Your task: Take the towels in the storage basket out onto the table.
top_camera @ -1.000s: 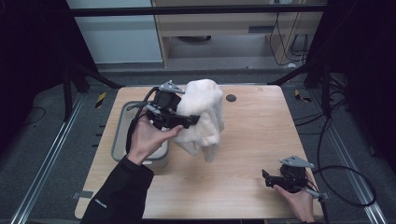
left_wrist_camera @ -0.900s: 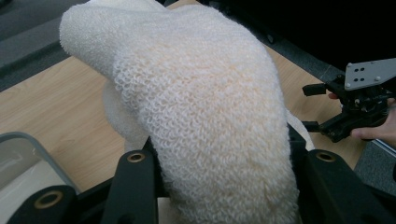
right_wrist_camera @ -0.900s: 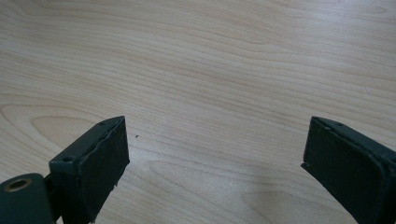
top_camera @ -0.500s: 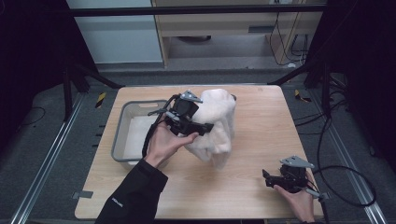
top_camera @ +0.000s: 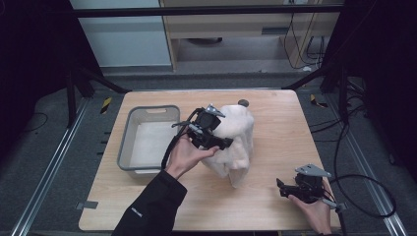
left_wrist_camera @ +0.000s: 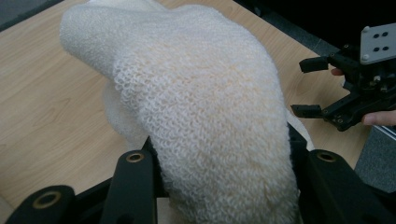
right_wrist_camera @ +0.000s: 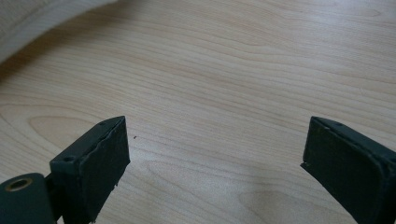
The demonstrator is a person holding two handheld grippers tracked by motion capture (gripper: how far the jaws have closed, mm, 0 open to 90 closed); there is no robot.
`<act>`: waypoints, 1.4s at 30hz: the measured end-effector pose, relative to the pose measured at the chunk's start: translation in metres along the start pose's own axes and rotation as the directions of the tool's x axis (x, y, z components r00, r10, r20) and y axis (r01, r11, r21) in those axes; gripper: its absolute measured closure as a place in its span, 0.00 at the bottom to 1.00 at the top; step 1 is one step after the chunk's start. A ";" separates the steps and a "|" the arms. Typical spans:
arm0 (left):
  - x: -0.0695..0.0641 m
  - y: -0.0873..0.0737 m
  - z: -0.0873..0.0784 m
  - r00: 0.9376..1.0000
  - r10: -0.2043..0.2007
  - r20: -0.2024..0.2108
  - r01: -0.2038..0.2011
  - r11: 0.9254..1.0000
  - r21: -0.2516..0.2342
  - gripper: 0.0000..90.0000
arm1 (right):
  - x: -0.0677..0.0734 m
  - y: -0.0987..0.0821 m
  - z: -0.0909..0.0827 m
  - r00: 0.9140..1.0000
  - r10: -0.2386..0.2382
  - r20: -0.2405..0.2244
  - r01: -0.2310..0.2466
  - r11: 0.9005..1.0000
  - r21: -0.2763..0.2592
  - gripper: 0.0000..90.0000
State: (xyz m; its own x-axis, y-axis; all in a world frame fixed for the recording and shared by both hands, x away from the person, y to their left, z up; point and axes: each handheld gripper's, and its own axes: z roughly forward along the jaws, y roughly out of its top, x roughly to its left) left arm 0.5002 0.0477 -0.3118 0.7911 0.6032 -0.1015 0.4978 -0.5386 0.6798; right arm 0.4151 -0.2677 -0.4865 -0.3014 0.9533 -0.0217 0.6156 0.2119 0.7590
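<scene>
White towel (top_camera: 235,142) hangs bunched from the left gripper (top_camera: 212,133), above the middle of the wooden table (top_camera: 275,211), with its lower folds reaching down to the tabletop or very near it. In the left gripper view the looped, cream-white cloth (left_wrist_camera: 205,116) fills the space between the two black jaws, which are clamped on a thick wad of it, and the rest of the fabric drapes forward and off to the left over the wood. The person's left hand (top_camera: 184,155) holds that gripper from below, the dark sleeve (top_camera: 147,206) coming in from the bottom edge. A grey tub (top_camera: 129,147) stands on the left part of the table, just beside the left hand, well clear of the cloth itself. The right gripper (top_camera: 285,187) sits low near the table's right front corner, well apart from the towel; in the right gripper view its jaws stand spread wide with nothing but bare wood between them, and a strip of the towel (right_wrist_camera: 42,18) shows at the upper left corner.
</scene>
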 end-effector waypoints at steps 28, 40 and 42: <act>0.005 -0.022 0.065 0.999 -0.035 0.028 0.032 0.995 0.095 0.55 | -0.002 0.000 0.001 1.000 -0.012 0.013 0.012 1.000 0.004 0.07; 0.003 -0.034 0.089 0.999 -0.037 0.025 0.033 0.990 0.134 0.49 | -0.003 -0.001 0.002 1.000 -0.018 0.019 0.018 1.000 0.005 0.07; 0.003 -0.035 0.090 0.999 -0.038 0.024 0.034 0.990 0.134 0.47 | -0.002 -0.001 0.002 1.000 -0.015 0.017 0.015 1.000 0.007 0.07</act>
State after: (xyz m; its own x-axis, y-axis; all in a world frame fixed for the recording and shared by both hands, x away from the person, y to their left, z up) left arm 0.5169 0.0154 -0.4012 0.7802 0.6085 -0.1449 0.5678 -0.5918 0.5721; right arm 0.4168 -0.2698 -0.4882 -0.2983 0.9534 -0.0443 0.6159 0.2277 0.7542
